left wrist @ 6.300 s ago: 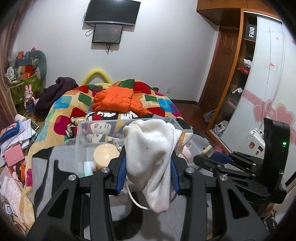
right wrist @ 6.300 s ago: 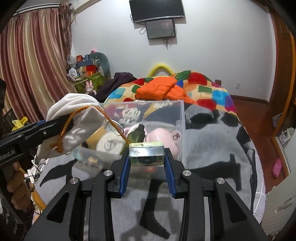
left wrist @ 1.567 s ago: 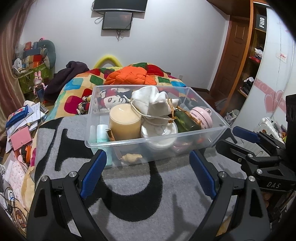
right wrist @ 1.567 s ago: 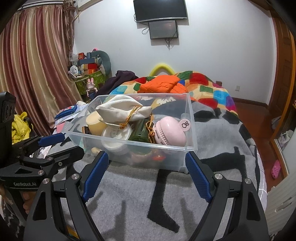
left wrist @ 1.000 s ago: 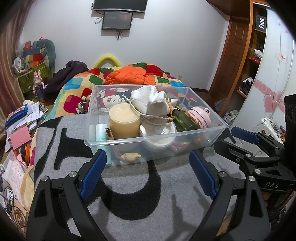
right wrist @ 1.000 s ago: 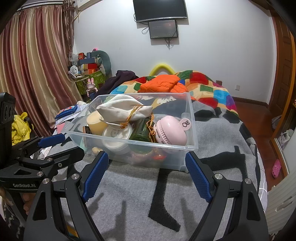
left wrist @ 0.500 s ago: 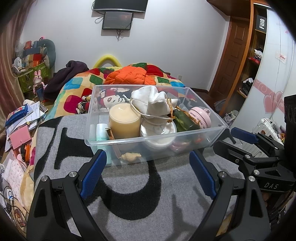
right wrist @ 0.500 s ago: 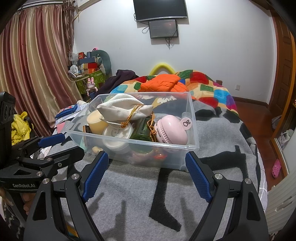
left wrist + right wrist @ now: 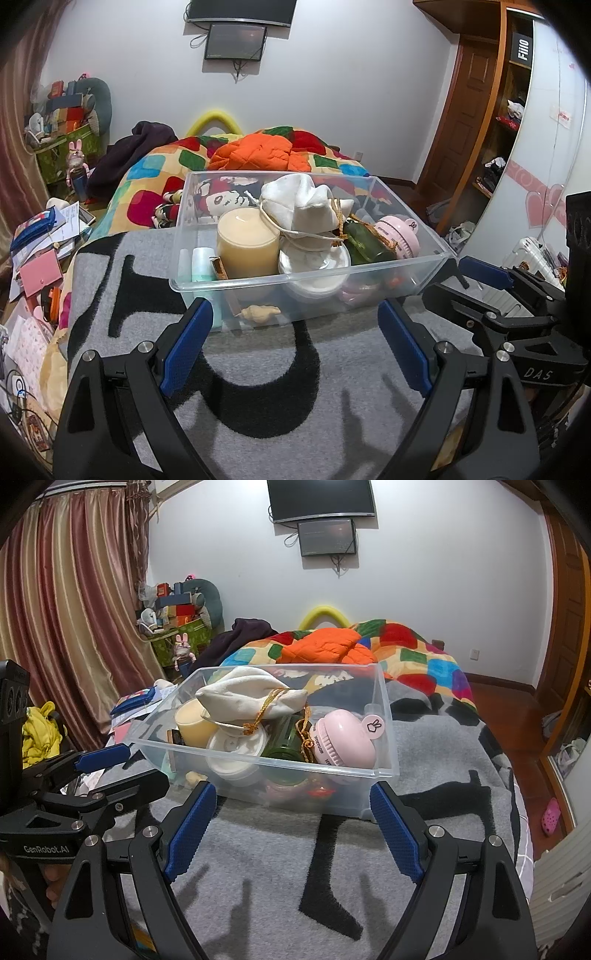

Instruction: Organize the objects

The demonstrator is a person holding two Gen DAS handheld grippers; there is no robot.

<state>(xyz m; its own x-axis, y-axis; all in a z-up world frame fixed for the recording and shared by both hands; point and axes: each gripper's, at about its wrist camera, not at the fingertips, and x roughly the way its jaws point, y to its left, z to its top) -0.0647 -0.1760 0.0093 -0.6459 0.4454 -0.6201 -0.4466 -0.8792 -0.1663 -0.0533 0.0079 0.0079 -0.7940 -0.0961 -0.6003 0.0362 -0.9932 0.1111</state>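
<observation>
A clear plastic bin (image 9: 177, 286) (image 9: 325, 770) stands on a grey and black blanket. It holds a white drawstring pouch (image 9: 299, 206) (image 9: 243, 698), a cream candle jar (image 9: 247, 240) (image 9: 190, 720), a white round tub (image 9: 314, 266), a green bottle (image 9: 284, 744) and a pink round brush (image 9: 397, 230) (image 9: 343, 740). My left gripper (image 9: 293, 306) stands open just in front of the bin, with nothing between its blue pads. My right gripper (image 9: 292, 790) is open too, facing the bin's near wall from the other side. Each gripper shows at the edge of the other's view.
Behind the bin lie a patchwork quilt (image 9: 155, 173) and an orange jacket (image 9: 325, 646). Papers and a pink wallet (image 9: 40, 273) clutter the left bedside. Curtains (image 9: 74, 609) hang at the left, and a wardrobe (image 9: 517, 129) stands at the right. The bed drops to a wooden floor (image 9: 517, 716).
Several seconds ago my left gripper held the white pouch and my right a small tin above the bin. Now both are open and drawn back, with the pouch in the bin. Nothing moved in the last second.
</observation>
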